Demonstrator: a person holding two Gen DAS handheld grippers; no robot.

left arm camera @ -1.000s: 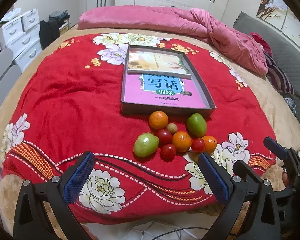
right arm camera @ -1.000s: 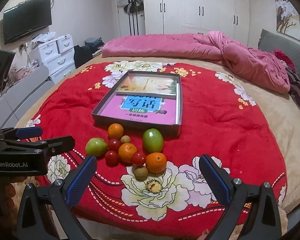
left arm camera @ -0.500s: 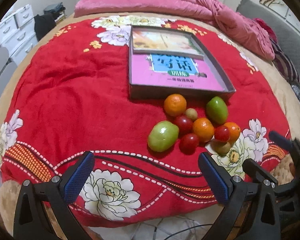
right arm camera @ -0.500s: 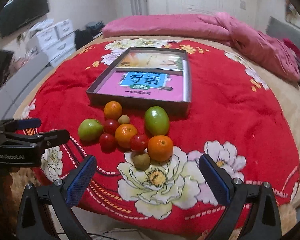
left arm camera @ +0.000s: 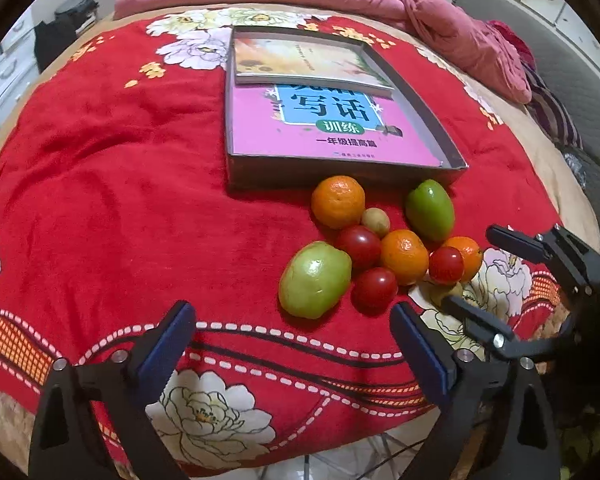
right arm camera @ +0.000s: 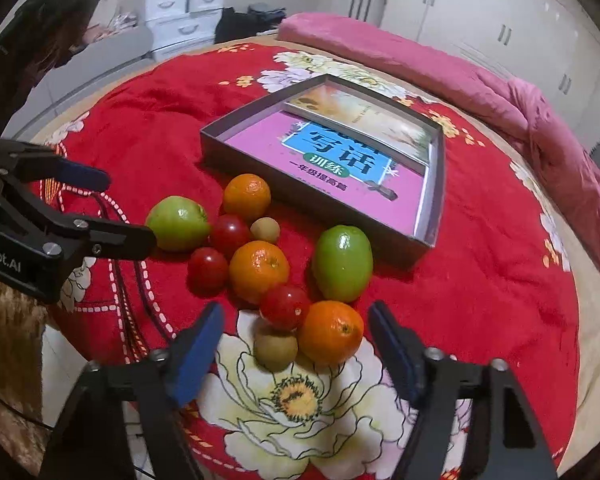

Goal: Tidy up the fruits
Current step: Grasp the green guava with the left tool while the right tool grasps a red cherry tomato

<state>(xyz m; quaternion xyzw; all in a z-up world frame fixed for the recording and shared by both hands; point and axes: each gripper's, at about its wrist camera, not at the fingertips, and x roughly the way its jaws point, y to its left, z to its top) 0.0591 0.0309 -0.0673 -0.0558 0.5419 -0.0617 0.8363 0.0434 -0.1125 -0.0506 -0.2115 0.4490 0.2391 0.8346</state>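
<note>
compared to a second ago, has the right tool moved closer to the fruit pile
Yes. The right tool has dropped toward the red flowered blanket, its jaws just closing, open around the small tan fruit and nearest orange mandarin.

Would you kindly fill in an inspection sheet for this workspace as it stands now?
Surface: red floral blanket on a bed.
Job's things: ten fruits clustered before the box: three oranges, two green fruits, three red fruits, two small brownish fruits.
Clutter: two books lying in the box.
Claws: left claw open, empty, short of the fruits; right claw open, has just been closing, its fingers either side of an orange and a brownish fruit, not touching.
Cables: nothing seen.
Surroundings: pink quilt, white wardrobe, drawers.
</note>
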